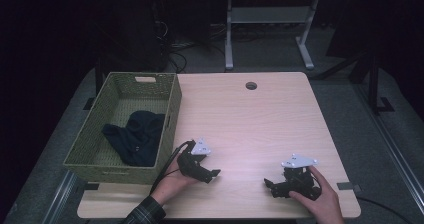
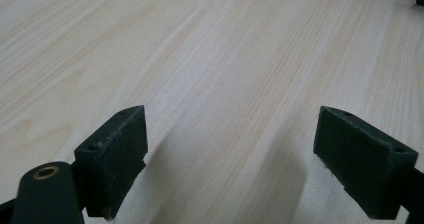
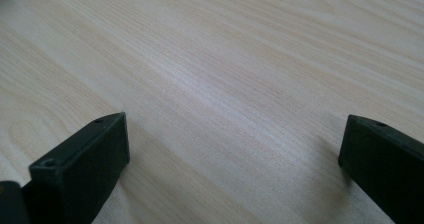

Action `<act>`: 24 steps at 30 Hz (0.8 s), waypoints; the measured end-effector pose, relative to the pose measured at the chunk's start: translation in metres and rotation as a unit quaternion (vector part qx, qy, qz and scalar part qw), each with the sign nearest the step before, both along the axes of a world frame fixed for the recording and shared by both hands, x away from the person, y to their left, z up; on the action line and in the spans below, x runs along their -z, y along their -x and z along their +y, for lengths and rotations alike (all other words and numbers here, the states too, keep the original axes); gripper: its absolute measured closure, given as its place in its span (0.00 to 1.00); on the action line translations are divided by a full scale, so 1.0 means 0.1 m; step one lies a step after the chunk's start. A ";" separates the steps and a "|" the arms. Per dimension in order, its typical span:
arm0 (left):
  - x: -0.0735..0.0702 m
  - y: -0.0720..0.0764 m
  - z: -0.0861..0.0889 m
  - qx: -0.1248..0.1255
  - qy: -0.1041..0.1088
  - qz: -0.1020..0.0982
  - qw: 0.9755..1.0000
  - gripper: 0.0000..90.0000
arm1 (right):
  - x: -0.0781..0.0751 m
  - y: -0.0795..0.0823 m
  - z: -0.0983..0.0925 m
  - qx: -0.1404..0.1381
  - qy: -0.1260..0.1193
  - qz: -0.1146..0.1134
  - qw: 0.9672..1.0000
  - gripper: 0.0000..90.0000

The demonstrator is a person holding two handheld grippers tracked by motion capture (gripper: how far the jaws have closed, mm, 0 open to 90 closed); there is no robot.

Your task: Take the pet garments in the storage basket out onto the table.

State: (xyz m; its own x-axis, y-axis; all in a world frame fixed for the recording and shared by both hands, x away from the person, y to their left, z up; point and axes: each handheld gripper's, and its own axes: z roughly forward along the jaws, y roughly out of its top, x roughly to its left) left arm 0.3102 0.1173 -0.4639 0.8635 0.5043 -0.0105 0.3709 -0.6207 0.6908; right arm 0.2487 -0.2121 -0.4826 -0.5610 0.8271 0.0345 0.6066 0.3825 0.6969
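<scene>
Dim, dark surroundings; the table (image 1: pixel 260 119) is softly lit, with slightly blurred close-ups and faint shadows.

Green woven basket (image 1: pixel 170 109) (dark, perhaps navy, cloth (image 1: pixel 135 136)).

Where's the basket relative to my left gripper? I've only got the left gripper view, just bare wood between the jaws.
Observer: In the high view the green woven basket stands on the table's left part, just beyond the left gripper.
Operator: Anything in it?
Observer: A dark garment lies on its bottom.
Operator: Right gripper's state?
Observer: The right gripper is open over bare wood, near the table's front edge, holding nothing.
</scene>
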 end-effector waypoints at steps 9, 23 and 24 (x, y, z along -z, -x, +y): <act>-0.06 0.00 0.01 0.001 0.005 0.000 1.000 0.15 | 0.00 0.00 0.00 0.000 0.000 0.000 1.000 0.00; -0.13 0.00 0.00 0.006 0.009 0.004 1.000 0.15 | 0.00 0.00 0.00 -0.001 0.000 0.000 1.000 0.00; -0.14 0.00 0.00 0.006 0.010 0.003 1.000 0.15 | 0.00 0.00 0.00 -0.001 0.000 0.000 1.000 0.00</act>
State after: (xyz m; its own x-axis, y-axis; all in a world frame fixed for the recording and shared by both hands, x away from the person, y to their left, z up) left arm 0.3106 0.1178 -0.4499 0.8697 0.4929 -0.0258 0.3675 -0.6119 0.7004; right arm 0.2486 -0.2123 -0.4826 -0.5624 0.8261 0.0351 0.6062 0.3830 0.6970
